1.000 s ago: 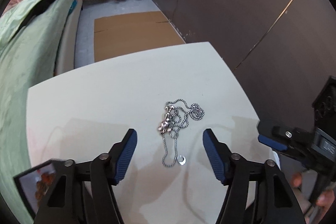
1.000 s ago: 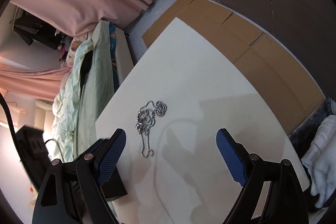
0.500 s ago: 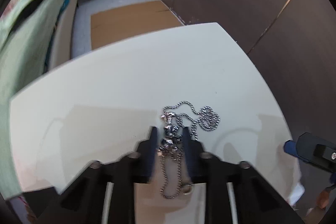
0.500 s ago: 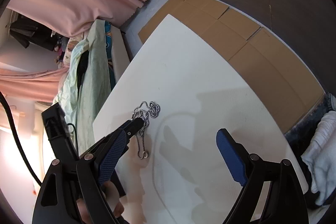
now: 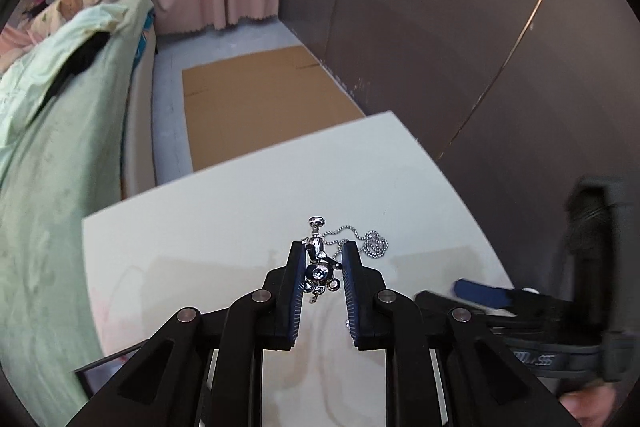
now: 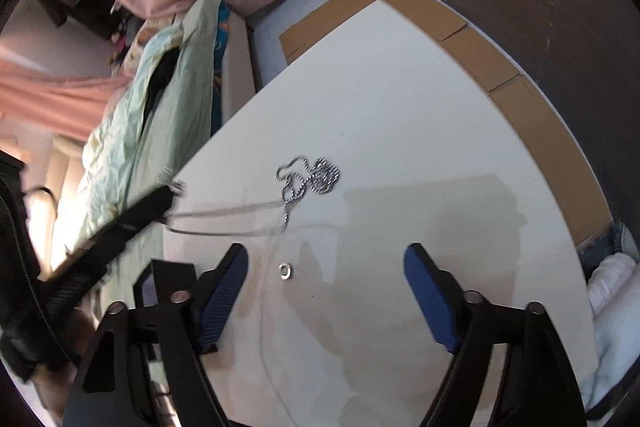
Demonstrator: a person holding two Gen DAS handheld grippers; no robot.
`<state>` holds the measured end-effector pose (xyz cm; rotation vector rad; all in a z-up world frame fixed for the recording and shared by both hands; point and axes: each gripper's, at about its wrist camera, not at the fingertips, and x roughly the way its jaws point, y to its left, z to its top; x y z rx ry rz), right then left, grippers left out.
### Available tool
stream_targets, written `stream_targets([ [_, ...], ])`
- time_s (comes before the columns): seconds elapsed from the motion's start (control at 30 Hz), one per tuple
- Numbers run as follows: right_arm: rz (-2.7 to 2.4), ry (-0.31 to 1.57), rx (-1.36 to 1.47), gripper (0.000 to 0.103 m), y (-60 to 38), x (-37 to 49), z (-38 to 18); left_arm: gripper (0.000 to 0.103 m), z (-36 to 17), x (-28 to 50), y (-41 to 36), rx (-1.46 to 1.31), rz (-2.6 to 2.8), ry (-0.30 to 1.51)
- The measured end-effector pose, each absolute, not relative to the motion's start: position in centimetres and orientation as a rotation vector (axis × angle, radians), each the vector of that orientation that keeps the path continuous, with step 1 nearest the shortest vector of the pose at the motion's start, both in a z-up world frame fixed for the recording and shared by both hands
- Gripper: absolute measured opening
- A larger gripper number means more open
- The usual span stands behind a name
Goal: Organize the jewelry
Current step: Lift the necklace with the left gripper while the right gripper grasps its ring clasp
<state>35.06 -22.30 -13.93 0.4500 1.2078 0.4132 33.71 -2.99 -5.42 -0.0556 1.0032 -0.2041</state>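
A silver ball-chain necklace with a shiny metal pendant is pinched at its pendant between the blue pads of the left gripper, at lower centre of the left wrist view; its chain trails onto the white table. The right gripper is held apart with nothing between its jaws, which have just been closing, above a small silver ring.

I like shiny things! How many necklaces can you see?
1. The silver necklace: its pendant is pinched in the left gripper, and its chain trails to a tangle on the white table.
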Motion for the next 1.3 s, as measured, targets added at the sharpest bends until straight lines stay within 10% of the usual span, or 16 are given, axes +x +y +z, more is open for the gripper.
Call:
stream_targets([
  [0.43, 0.538, 1.243, 0.254, 0.026, -17.8, 34.6, -14.4, 0.019, 0.6, 30.6, -0.2, -0.056, -0.146, 0.897],
  [1.3, 0.423, 1.173, -0.109, 0.002, -12.3, 32.3, -14.2, 0.019, 6.2, 26.4, 4.8, -0.086, -0.071, 0.817],
])
